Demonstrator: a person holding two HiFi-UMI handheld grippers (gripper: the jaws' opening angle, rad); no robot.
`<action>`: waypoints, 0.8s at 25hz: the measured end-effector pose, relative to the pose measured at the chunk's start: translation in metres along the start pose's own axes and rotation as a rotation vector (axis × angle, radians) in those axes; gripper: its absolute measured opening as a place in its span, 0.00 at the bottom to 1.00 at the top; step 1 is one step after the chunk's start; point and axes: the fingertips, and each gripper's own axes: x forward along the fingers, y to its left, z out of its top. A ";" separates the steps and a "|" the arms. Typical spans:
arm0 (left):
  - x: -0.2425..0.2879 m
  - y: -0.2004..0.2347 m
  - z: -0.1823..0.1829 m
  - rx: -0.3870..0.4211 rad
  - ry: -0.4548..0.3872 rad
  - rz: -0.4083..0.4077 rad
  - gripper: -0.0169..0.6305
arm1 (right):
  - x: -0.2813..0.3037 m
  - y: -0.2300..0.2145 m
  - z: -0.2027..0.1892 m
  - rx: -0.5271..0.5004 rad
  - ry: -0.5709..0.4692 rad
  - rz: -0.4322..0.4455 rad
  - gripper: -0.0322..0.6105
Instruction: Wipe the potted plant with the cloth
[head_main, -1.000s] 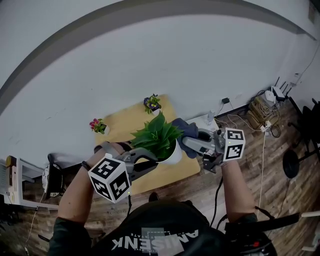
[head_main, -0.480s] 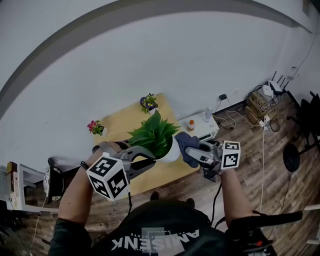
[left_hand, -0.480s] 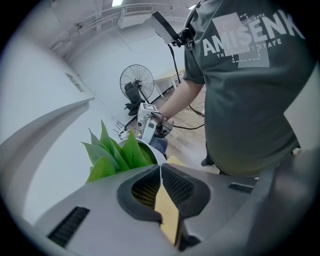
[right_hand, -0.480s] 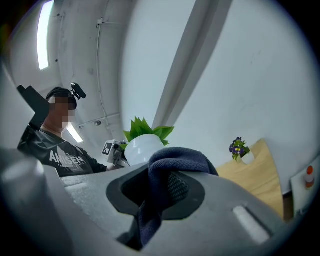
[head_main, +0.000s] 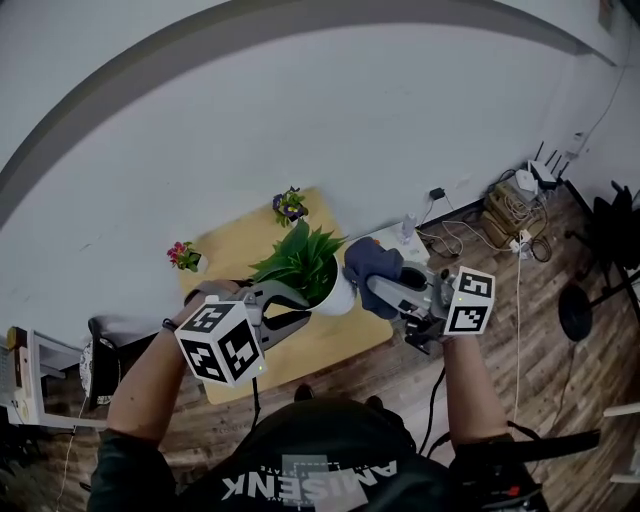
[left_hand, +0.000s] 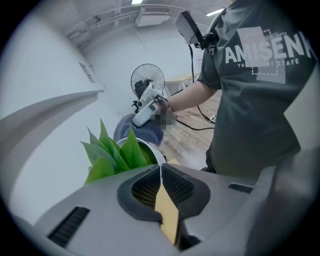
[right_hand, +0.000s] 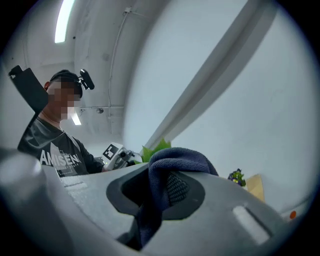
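A potted plant (head_main: 300, 262) with broad green leaves stands in a white pot (head_main: 338, 297), held up over the table. My left gripper (head_main: 300, 308) comes in from the lower left and is shut on the pot's rim (left_hand: 154, 151). In the left gripper view its pads (left_hand: 172, 186) meet on that thin white edge, with the leaves (left_hand: 117, 155) just beyond. My right gripper (head_main: 378, 285) is shut on a dark blue cloth (head_main: 366, 263), which lies against the pot's right side by the rim. In the right gripper view the cloth (right_hand: 180, 159) bulges over the jaws and hides most of the plant.
Below lies a yellow wooden table (head_main: 240, 255) with a purple-flowered pot (head_main: 290, 205) at its far edge and a pink-flowered one (head_main: 183, 256) at its left. A small white stand (head_main: 405, 238) is to the right. Cables and power strips (head_main: 515, 205) cover the wood floor beyond it.
The right gripper took the cloth down the pot's right side and has brought it back up by the rim. The plant and left gripper have shifted a little to the left.
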 end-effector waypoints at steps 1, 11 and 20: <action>0.000 0.003 -0.001 -0.018 0.005 0.004 0.05 | 0.006 0.007 0.011 -0.028 -0.013 0.010 0.13; -0.003 0.030 -0.001 -0.151 0.010 0.031 0.05 | 0.050 0.014 0.041 -0.215 0.019 -0.056 0.13; 0.000 0.042 0.004 -0.270 -0.032 0.045 0.05 | 0.048 -0.009 0.023 -0.236 0.089 -0.146 0.13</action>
